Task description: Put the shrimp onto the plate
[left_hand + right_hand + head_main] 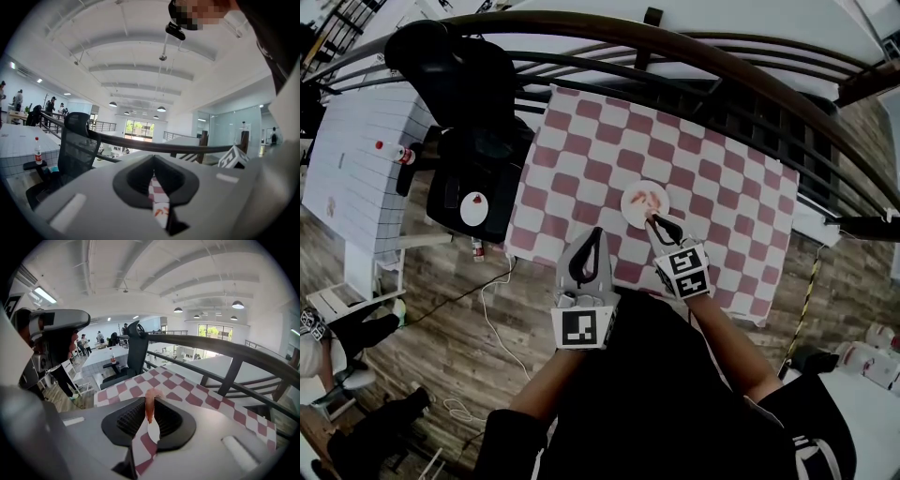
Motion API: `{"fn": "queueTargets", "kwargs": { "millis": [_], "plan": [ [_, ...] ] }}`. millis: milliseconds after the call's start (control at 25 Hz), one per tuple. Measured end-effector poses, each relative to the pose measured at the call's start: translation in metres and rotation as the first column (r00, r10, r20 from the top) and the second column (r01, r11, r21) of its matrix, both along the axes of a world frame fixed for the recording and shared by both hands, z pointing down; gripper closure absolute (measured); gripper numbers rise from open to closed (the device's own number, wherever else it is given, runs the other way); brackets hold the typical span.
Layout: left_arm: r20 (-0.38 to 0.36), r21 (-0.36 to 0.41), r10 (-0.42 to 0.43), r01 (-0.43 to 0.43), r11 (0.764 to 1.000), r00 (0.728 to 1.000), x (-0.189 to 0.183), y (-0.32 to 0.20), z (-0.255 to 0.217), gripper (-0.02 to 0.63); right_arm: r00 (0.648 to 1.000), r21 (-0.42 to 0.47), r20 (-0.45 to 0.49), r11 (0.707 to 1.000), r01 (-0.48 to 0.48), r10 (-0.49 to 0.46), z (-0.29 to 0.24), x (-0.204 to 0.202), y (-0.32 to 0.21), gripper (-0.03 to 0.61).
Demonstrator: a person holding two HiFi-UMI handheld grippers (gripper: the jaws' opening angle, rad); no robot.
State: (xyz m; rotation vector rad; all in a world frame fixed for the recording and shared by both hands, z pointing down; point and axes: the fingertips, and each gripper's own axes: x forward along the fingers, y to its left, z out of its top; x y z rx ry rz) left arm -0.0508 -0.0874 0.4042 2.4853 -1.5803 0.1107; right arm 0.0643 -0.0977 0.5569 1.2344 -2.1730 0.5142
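Note:
A small white plate (630,208) lies on the red-and-white checked cloth (722,187), with pink shrimp (648,199) lying on it. My right gripper (655,220) hovers at the plate's near edge, shut on a shrimp (149,402) that stands upright between its ribbed pads; the plate (154,432) shows white just beneath. My left gripper (595,234) hangs over the cloth to the left of the plate, shut and holding nothing. Through the thin slit between its jaws I glimpse the plate (161,208) with orange shrimp on it.
A black office chair (473,178) stands left of the table, and beyond it a white desk (356,169) carries a small bottle (401,156). A dark curved railing (694,52) runs along the table's far side. A white cable (492,314) trails over the wooden floor.

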Motion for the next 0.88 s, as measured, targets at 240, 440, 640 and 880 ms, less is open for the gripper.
{"fn": "queueTargets", "kwargs": {
  "millis": [240,440,640,880],
  "plan": [
    [-0.006,-0.016,0.003,-0.003,1.000,1.000,0.002,0.003,0.001,0.603,1.000,-0.049,-0.016,0.999,0.002,-0.002,0.026,0.000,0.002,0.520],
    [0.005,-0.017,-0.011,0.011,1.000,1.000,-0.004,0.007,0.004,0.603,0.998,-0.066,-0.055,0.997,0.032,-0.036,0.046,-0.003,0.003,0.520],
    [0.015,-0.039,-0.037,0.037,0.999,0.999,-0.008,0.012,0.009,0.604,0.993,-0.093,-0.101,0.994,0.057,-0.067,0.071,-0.001,0.003,0.519],
    [0.028,-0.040,-0.061,0.062,0.997,0.998,-0.014,0.013,0.013,0.604,0.991,-0.125,-0.111,0.990,0.066,-0.080,0.090,-0.001,-0.001,0.518]
  ]
}}
